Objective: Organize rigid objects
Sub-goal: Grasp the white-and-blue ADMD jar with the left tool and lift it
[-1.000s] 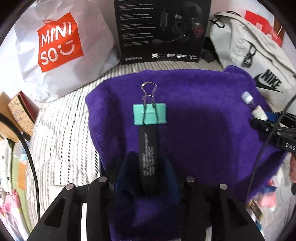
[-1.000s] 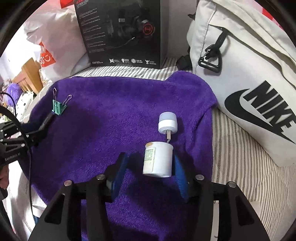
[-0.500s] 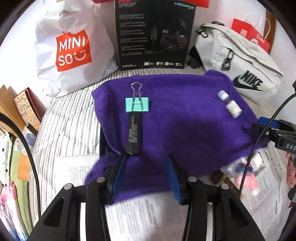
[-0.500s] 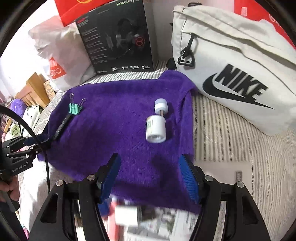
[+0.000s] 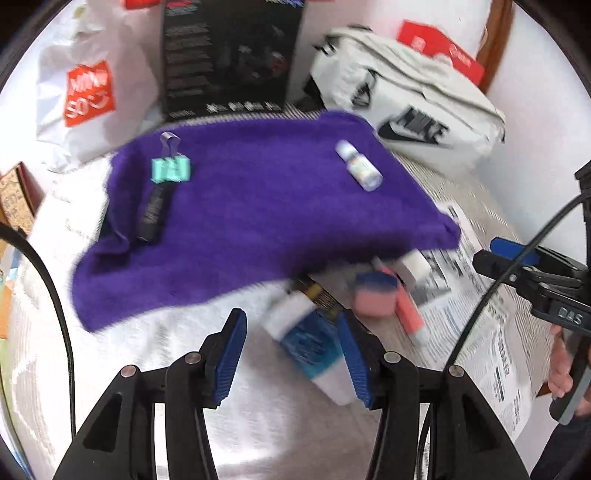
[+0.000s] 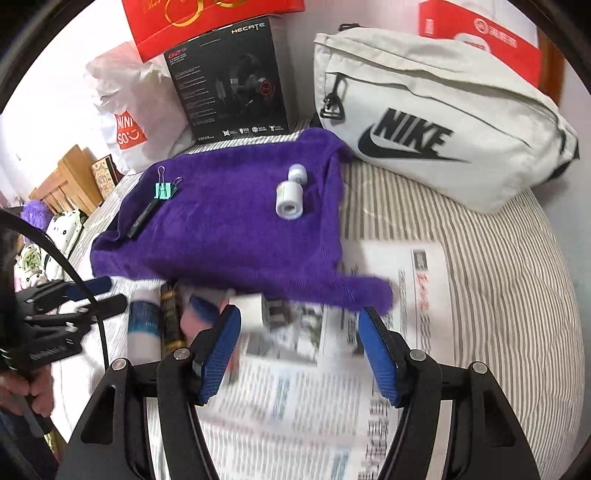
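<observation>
A purple towel (image 5: 258, 221) (image 6: 229, 229) carries a teal binder clip (image 5: 170, 170) (image 6: 165, 191), a black stick (image 5: 153, 214) (image 6: 142, 218) and a white capped bottle (image 5: 360, 168) (image 6: 290, 199). My left gripper (image 5: 291, 332) hangs over the newspaper with its jaws opening; a blue-and-white tube (image 5: 314, 343) lies below them, beside the right finger, and is not gripped. Pink items (image 5: 376, 295) and a white block (image 5: 415, 267) (image 6: 249, 314) lie at the towel's near edge. My right gripper (image 6: 299, 332) is open and empty, with the white block just off its left finger.
A grey Nike bag (image 6: 443, 122), a black headset box (image 6: 236, 85), a white Miniso bag (image 5: 85, 88) and red boxes (image 6: 207, 22) line the back. Newspaper (image 6: 295, 406) covers the striped sheet (image 6: 498, 295) in front. A black cable (image 5: 55, 295) crosses the left side.
Both grippers have pulled back off the towel to over the newspaper. The left has let go of the black stick and the right of the white bottle; both jaws stand wider.
</observation>
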### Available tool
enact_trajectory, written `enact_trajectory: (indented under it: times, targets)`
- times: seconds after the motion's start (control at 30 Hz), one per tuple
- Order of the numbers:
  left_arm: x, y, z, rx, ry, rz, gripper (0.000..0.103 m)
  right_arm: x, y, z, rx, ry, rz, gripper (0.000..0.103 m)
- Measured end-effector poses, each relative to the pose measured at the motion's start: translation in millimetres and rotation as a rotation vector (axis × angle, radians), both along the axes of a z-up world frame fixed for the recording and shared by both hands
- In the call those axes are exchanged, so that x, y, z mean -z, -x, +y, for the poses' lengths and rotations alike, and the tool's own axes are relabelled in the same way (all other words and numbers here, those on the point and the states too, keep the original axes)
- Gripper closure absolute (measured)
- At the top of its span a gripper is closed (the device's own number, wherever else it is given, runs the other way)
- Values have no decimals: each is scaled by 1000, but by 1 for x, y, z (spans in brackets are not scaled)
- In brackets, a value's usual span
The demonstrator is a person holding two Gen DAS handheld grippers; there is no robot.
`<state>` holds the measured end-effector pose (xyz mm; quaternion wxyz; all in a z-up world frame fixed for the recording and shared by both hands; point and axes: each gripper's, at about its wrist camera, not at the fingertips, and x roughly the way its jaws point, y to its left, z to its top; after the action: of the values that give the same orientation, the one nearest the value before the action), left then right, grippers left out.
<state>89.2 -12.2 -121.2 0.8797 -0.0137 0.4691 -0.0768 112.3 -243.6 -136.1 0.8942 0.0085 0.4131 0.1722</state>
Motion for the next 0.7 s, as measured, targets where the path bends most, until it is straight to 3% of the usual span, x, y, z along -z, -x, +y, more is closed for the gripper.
enact_trajectory:
  times: [0.2,0.4,0.7]
  targets:
    - [15,5,-11,27,11,42,49,8,22,-9,10,15,2,37]
    - [9,13,-3,17,-100,21,41,14,30,-16,9,-40,14,37]
    - [31,5,1,-35,-163,67,40,23,30,-11,-14,-49,35,37]
